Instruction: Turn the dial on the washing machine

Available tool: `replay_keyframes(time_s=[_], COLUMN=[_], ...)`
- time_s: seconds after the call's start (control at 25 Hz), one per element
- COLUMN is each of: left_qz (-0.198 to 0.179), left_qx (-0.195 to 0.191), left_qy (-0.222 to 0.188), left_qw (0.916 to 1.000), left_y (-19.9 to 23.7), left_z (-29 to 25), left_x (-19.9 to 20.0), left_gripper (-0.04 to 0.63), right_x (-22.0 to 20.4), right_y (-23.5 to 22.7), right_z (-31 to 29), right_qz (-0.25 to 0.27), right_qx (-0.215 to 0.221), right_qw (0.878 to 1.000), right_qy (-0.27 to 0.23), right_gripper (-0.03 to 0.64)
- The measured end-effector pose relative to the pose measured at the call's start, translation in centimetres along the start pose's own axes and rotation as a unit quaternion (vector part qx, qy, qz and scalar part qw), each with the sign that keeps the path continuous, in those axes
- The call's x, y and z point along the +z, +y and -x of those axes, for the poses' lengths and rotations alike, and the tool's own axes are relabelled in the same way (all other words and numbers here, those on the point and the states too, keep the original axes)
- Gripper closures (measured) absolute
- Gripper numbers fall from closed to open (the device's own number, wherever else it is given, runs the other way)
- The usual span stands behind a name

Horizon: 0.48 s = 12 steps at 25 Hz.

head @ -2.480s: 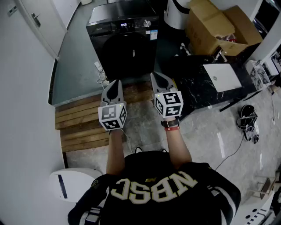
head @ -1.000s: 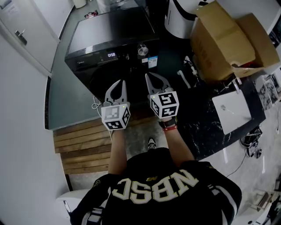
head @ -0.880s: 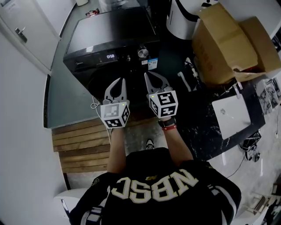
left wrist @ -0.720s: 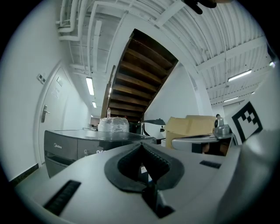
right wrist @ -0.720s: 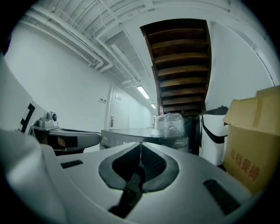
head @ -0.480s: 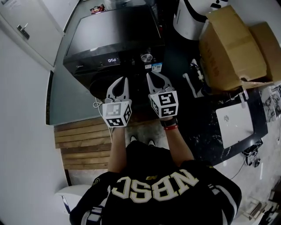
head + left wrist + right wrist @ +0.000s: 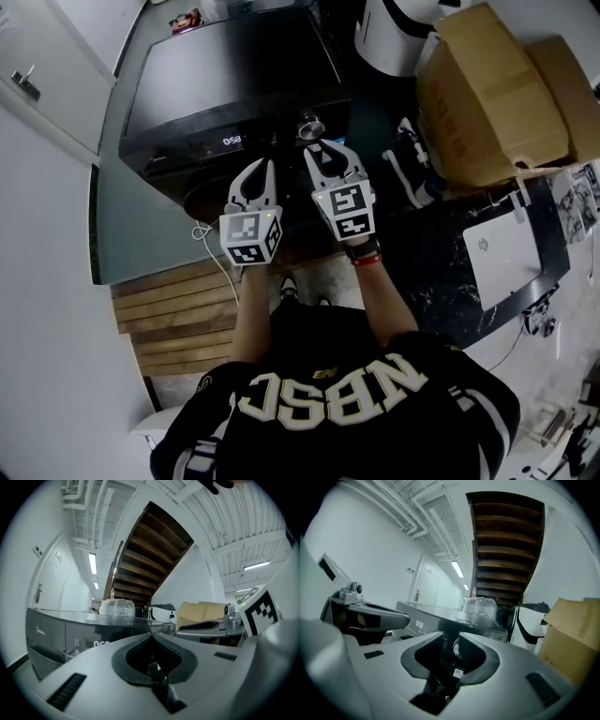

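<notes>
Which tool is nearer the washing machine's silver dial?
Right. The right tool, jaws just opening and empty, points at the dial from close by; the left tool hangs farther left.

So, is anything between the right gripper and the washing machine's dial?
Nothing visible. The right gripper has just been opening its jaws, with nothing between them, and the dial shows straight ahead through their gap.

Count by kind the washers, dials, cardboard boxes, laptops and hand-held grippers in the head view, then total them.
Washer: 1
Dial: 1
Boxes: 2
Laptop: 1
Hand-held grippers, left shut, right with jaws just opening, empty: 2
Total: 7
</notes>
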<state>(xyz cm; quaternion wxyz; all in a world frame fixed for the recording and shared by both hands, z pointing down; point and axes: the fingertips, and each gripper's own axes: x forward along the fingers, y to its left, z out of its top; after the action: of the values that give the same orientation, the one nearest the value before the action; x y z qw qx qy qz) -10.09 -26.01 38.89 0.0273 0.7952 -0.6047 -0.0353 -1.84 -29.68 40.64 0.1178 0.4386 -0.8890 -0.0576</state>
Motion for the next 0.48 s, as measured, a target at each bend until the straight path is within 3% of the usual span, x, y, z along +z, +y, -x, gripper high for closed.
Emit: replay_keyframes(time_s=[0.48], left_qz=[0.009], left_qx=[-0.026], left_qy=[0.007], left_qw=[0.9996], left_y=[2.6], left_z=[-2.5], left_x=[-0.8], left_gripper=[0.581], right_x=[-1.1], right_y=[-0.7], right_z=[-4.7], right_qz=[0.124], right_qx=[-0.035], right_qw=[0.990], right_qy=[0.047], right_gripper=[0.404])
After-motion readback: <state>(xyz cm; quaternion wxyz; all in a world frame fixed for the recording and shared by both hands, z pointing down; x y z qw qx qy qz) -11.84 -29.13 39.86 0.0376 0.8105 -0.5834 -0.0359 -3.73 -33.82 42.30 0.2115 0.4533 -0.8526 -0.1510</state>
